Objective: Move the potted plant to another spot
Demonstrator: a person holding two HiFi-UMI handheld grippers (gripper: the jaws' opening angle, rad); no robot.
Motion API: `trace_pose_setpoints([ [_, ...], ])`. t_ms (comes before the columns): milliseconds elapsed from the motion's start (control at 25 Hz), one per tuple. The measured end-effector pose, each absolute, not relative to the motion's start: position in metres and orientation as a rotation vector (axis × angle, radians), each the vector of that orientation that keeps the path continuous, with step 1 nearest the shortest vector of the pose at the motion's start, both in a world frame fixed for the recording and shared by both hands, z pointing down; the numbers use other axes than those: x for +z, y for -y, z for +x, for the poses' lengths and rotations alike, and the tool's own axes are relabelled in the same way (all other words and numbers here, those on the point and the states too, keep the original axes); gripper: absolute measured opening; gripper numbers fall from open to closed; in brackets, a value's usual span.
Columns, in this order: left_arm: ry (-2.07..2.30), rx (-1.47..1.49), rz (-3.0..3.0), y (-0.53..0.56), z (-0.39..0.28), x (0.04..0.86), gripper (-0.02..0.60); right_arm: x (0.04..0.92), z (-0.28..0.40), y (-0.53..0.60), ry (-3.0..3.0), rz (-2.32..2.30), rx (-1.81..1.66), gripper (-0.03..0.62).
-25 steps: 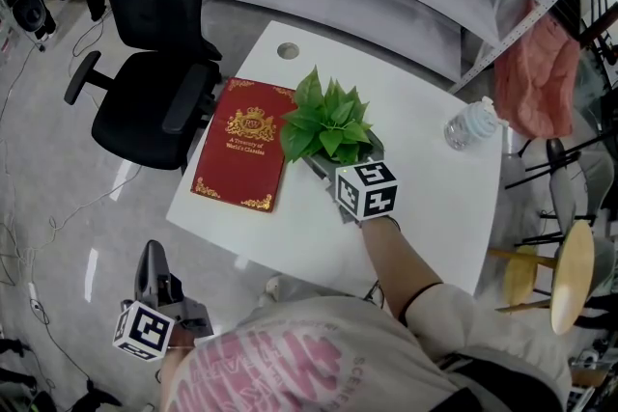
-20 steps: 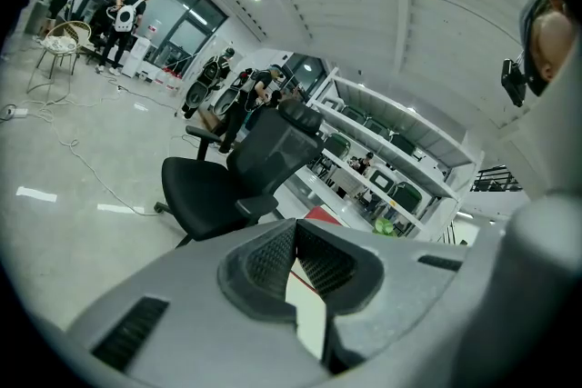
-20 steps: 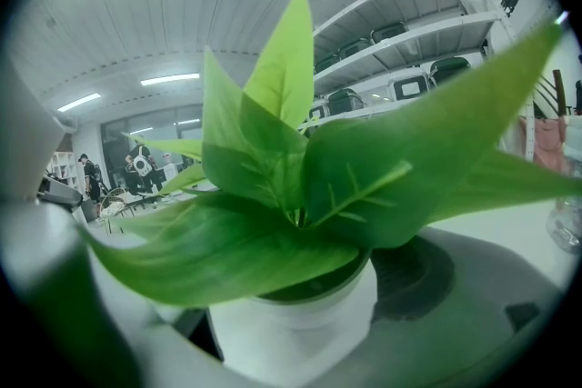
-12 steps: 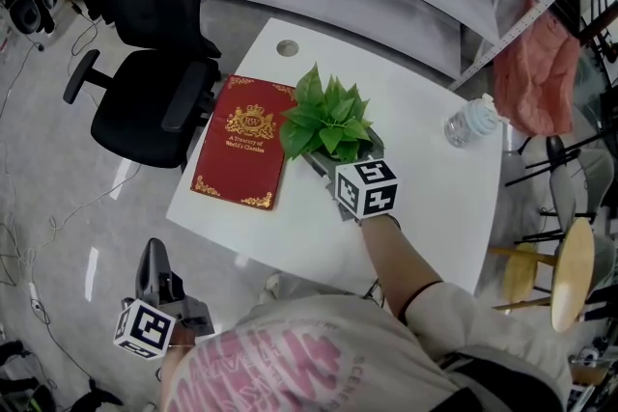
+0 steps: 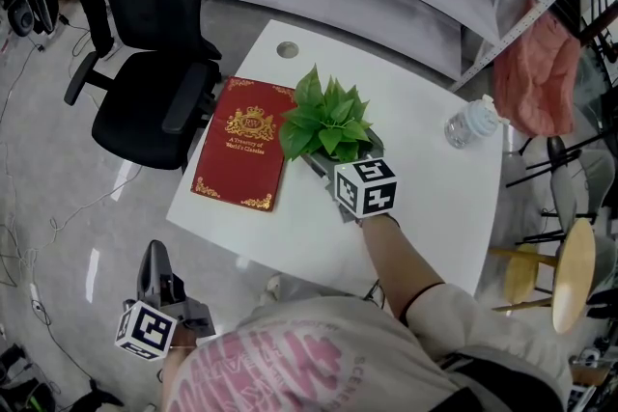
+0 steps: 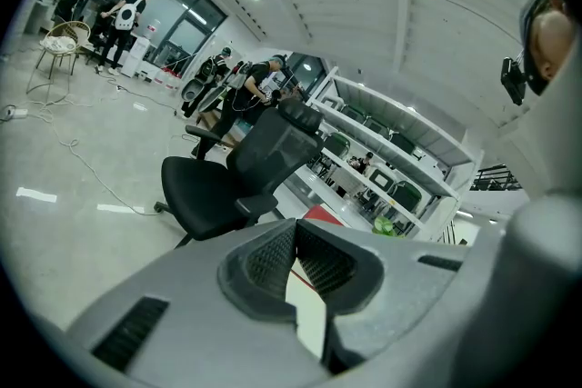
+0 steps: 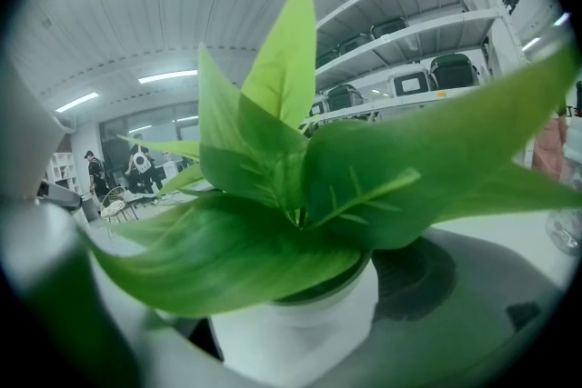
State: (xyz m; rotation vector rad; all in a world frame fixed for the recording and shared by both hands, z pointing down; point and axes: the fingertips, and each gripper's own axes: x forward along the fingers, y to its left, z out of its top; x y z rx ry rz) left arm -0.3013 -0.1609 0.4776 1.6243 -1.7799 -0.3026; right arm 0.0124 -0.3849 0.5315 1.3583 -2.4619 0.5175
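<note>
Right fingers stand spread either side of the plant's smooth white round pot, with a dark gap on the left. The plant stands upright on the white surface, its glossy pointed leaves fanning upward, beside a red book. Left fingers, ribbed, are pressed together and empty.

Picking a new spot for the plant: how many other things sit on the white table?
2: a red book just left of the potted plant, and a water bottle near the table's far right edge. Anything behind the leaves could be hidden.
</note>
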Motion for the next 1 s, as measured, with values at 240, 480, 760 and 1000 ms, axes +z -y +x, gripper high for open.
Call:
trace_pose_setpoints([
  [240,1.780,-0.292,1.610,0.158,-0.298,0.481,0.003,0.530,0.012,0.385,2.459,1.343,0.523,0.523],
  [480,1.783,-0.279,1.594,0.158,-0.293,0.493,0.003,0.534,0.010,0.385,2.480,1.341,0.577,0.523],
  [760,1.790,-0.284,1.565,0.164,-0.289,0.510,0.003,0.536,0.010,0.388,2.507,1.310,0.568,0.523],
  [1000,1.764,-0.281,1.605,0.178,-0.276,0.510,0.003,0.537,0.011,0.391,2.499,1.296,0.571,0.523],
])
